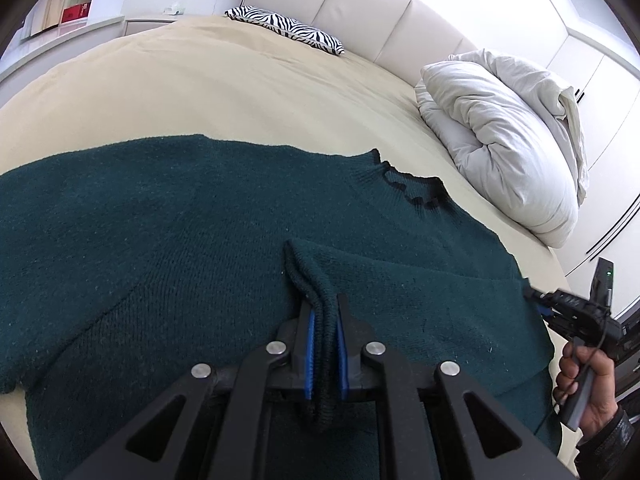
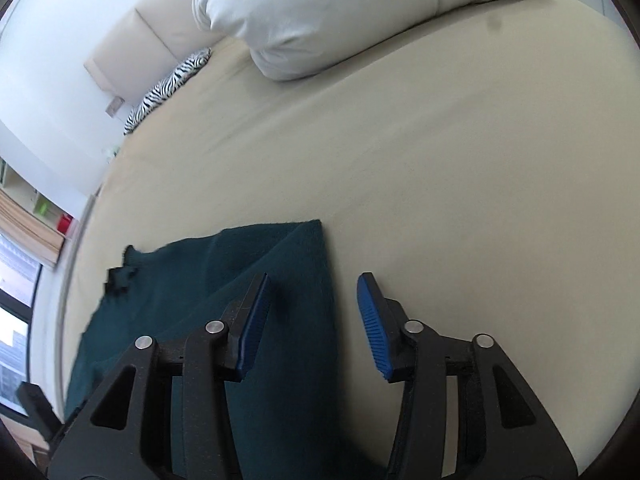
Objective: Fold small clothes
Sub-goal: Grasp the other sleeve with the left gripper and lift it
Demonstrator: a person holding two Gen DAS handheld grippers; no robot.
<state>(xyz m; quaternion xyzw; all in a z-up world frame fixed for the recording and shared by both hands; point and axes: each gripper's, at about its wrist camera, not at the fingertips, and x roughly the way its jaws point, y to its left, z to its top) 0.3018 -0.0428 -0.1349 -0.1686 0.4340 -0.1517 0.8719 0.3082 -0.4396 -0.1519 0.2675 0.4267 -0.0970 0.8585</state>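
Observation:
A dark green knit sweater (image 1: 168, 232) lies flat on the beige bed, its frilled collar (image 1: 412, 190) toward the right. My left gripper (image 1: 324, 308) is shut on the sleeve cuff (image 1: 308, 272), which is folded over the sweater's body. My right gripper (image 2: 314, 300) is open and empty, hovering over the sweater's right edge (image 2: 288, 320). It also shows in the left wrist view (image 1: 560, 304) at the sweater's right side, held by a hand.
A white folded duvet (image 1: 508, 136) lies at the right of the bed (image 1: 200, 92), and shows in the right wrist view (image 2: 320, 12). A zebra-print pillow (image 1: 288, 28) lies by the cream headboard (image 1: 360, 4). Shelves stand far left.

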